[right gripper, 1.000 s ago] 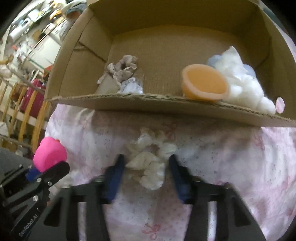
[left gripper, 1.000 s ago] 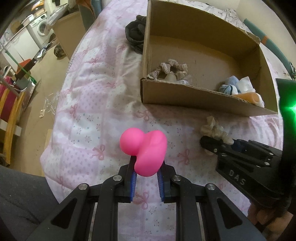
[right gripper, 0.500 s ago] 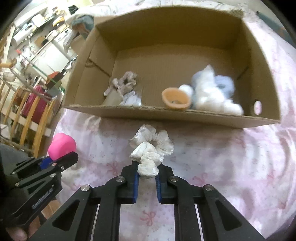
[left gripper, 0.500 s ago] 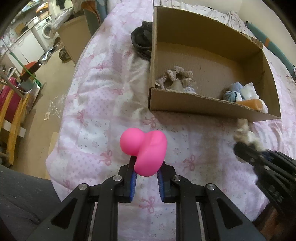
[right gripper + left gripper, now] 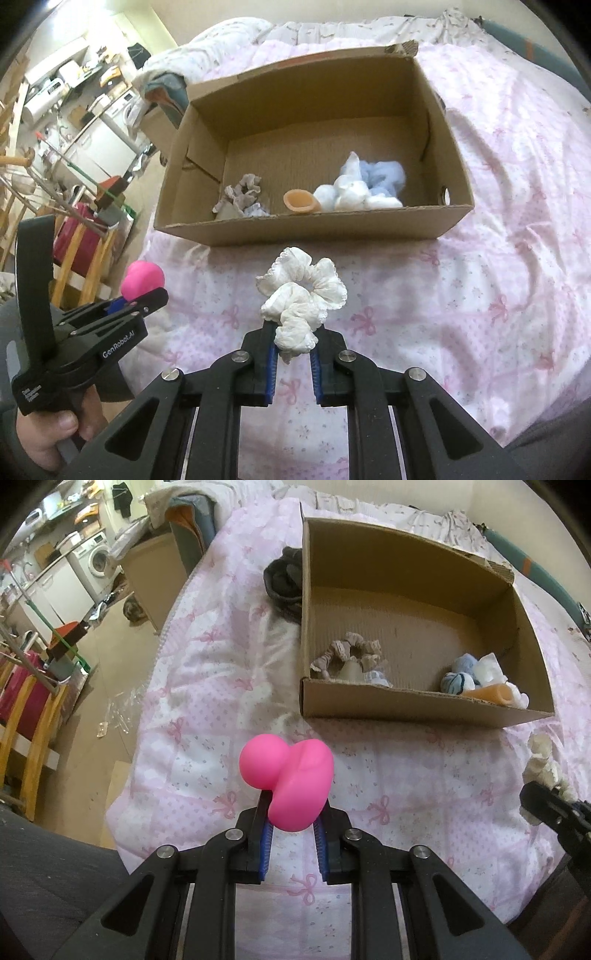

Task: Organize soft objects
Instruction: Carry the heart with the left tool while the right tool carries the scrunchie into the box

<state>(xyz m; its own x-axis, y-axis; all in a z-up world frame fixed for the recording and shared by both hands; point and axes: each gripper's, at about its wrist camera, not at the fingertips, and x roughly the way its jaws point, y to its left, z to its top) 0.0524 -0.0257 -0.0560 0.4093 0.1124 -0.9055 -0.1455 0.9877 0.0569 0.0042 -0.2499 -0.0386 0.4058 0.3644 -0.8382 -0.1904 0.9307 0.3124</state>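
Scrunchie [image 5: 303,295], white and ruffled, is clamped in the right gripper [image 5: 292,352], lifted above the bed [image 5: 498,258] just before the cardboard box [image 5: 314,227]. Toward the bed's left edge, the left gripper [image 5: 293,825] grasps a pink squishy toy [image 5: 291,775].

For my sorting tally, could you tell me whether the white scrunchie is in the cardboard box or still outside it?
Outside. The white scrunchie is held in the right gripper, in front of the cardboard box and above the pink bedspread.
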